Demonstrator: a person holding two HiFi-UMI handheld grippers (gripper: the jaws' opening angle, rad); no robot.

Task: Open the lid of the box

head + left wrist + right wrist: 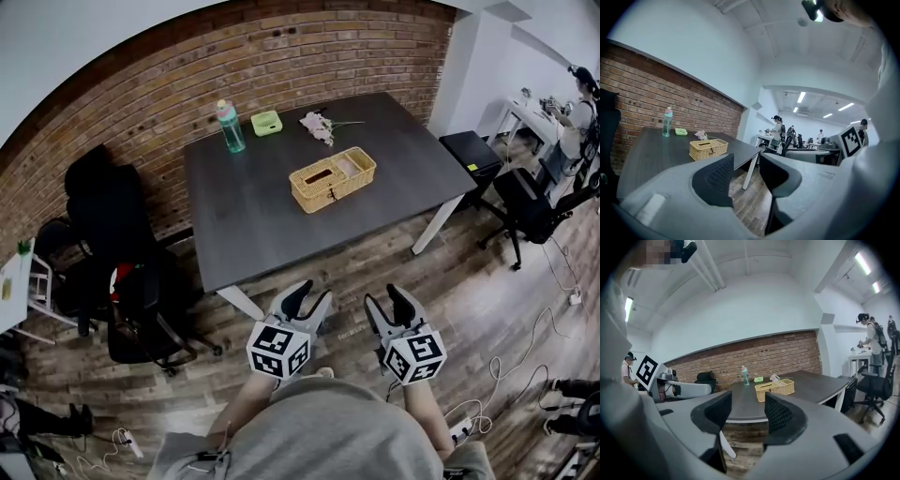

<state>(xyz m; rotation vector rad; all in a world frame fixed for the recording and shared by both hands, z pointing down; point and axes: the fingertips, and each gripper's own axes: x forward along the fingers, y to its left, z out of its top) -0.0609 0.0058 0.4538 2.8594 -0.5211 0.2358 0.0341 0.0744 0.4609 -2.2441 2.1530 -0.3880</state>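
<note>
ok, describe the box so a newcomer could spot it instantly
Find the dark table against the brick wall. Near its middle sits the wicker box, closer to the viewer than the bottle, green container and pink flowers. It is the only woven, tan thing there, with a slot on top.

Right tongs (pixel 747 404) spread, wicker box (pixel 775 389) on dark table (pixel 811 381)

Even ceiling-strip light, sharp, strong fisheye vignette.

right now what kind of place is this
Probably an office or shared workspace: a dark table by a brick wall, a wheeled office chair, and a person at a white desk.
</note>
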